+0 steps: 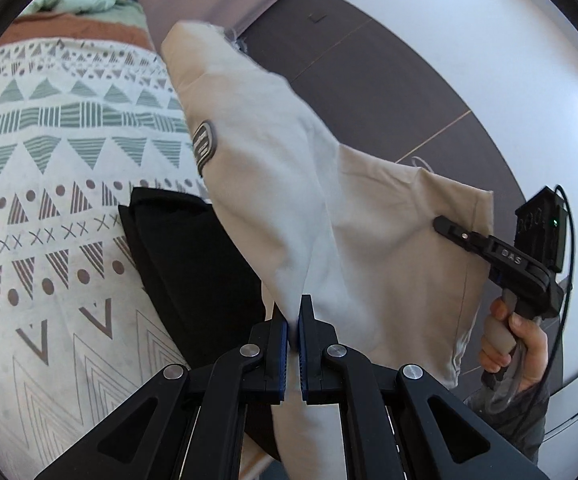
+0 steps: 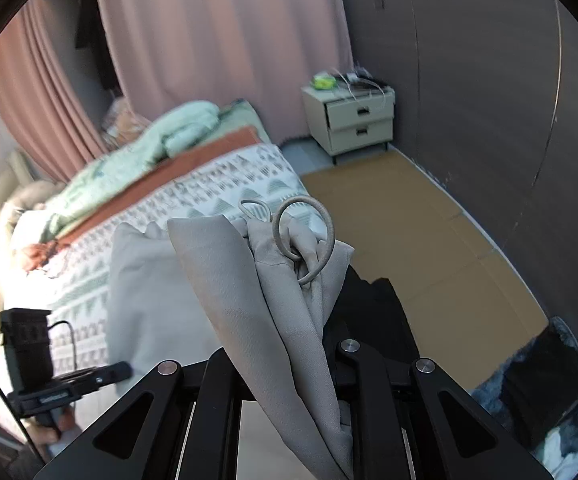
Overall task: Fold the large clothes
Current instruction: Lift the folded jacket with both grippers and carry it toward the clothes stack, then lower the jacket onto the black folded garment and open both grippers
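A large beige garment with a grey patch hangs in the air above the patterned bed cover. My left gripper is shut on a fold of it at its lower edge. My right gripper shows at the right, pinching the garment's far side. In the right wrist view the beige cloth with its drawstring loop drapes over my right gripper and hides the fingertips. A black garment lies on the bed under the beige one.
Green bedding is piled at the head of the bed. A nightstand stands by the pink curtain. A brown floor mat lies beside the bed, dark wall panels beyond, and dark clothes on the floor at right.
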Action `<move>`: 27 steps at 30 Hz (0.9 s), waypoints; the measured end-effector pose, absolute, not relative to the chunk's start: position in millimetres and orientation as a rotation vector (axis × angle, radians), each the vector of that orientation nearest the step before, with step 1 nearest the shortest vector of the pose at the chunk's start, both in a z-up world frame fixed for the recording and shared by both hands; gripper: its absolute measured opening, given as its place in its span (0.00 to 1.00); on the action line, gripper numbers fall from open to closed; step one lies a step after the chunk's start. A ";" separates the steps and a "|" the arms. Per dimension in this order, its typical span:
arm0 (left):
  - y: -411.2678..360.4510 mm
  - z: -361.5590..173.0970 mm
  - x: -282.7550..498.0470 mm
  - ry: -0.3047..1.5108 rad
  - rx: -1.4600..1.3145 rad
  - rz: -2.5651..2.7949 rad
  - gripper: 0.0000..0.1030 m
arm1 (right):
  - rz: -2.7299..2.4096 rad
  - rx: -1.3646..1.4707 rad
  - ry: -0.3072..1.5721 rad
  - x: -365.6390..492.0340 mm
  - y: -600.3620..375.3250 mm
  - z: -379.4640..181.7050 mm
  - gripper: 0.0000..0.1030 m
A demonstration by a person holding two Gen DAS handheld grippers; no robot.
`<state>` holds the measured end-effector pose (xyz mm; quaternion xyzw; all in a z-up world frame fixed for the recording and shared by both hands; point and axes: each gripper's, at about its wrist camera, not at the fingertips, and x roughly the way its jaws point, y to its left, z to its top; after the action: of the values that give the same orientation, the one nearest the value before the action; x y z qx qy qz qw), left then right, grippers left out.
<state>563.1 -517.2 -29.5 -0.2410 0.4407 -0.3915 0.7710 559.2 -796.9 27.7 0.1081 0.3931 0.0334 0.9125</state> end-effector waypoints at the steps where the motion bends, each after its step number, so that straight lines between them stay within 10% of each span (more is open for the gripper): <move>1: -517.9 -36.3 568.2 0.965 -0.526 -0.846 0.04 | 0.061 0.221 0.828 567.7 -797.2 19.5 0.13; 5: -518.6 -60.2 585.2 0.996 -0.546 -0.833 0.04 | -0.003 0.211 0.897 598.4 -803.8 -13.3 0.14; 9: -524.6 -80.0 595.4 1.021 -0.524 -0.801 0.09 | -0.152 0.242 0.990 625.9 -819.0 -43.8 0.40; 15: -520.0 -93.0 605.8 1.077 -0.531 -0.779 0.73 | -0.208 0.332 1.008 604.7 -845.2 -49.9 0.57; 27: -513.6 -100.0 603.9 1.069 -0.510 -0.761 0.75 | -0.297 0.503 0.887 433.7 -907.0 -50.3 0.68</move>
<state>603.9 -513.6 -100.0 -0.2346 0.4913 -0.3499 0.7623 433.7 -907.0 -50.3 0.2400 0.4229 -0.1416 0.8622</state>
